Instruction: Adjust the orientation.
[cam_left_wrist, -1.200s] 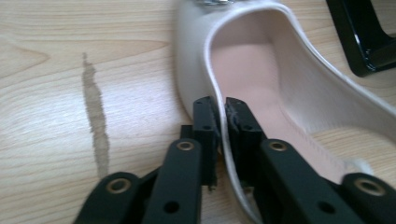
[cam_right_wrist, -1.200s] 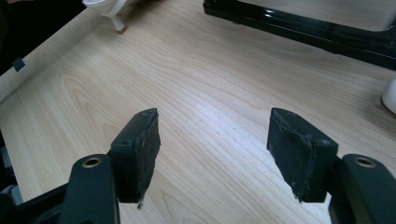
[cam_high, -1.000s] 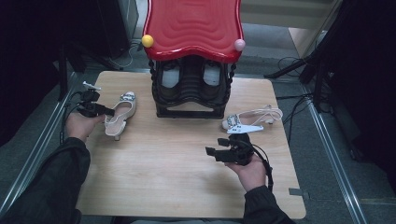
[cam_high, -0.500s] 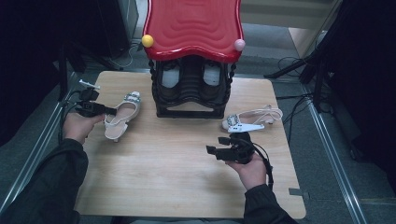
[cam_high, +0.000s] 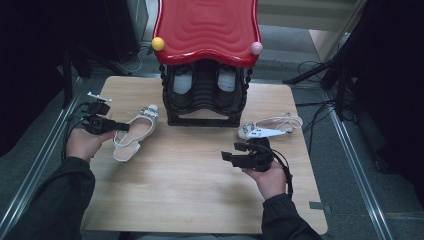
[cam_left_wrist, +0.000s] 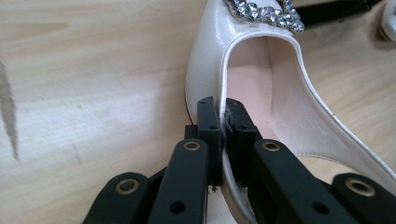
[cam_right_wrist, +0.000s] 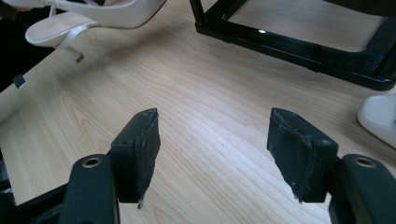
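Observation:
A cream high-heeled shoe (cam_high: 136, 134) with a rhinestone buckle (cam_left_wrist: 261, 9) hangs just above the left side of the wooden table (cam_high: 190, 200). My left gripper (cam_high: 121, 127) is shut on its side rim; the jaws pinch the edge (cam_left_wrist: 224, 128) from inside and outside. In the right gripper view the same shoe (cam_right_wrist: 93, 14) shows its heel off the wood. A second cream shoe (cam_high: 270, 129) lies on its side at the right of the rack. My right gripper (cam_high: 231, 151) rests low over the table's right middle, open, with bare wood between its pads (cam_right_wrist: 212, 149).
A black shoe rack (cam_high: 205, 97) with a red wavy roof (cam_high: 207, 25) stands at the back centre, a pair of shoes on its shelf. Its base bar (cam_right_wrist: 299, 42) lies ahead of the right gripper. Cables (cam_high: 310, 130) trail off the right edge.
My left gripper has lifted the shoe slightly and carried it a little to the right. The right gripper has stayed where it was.

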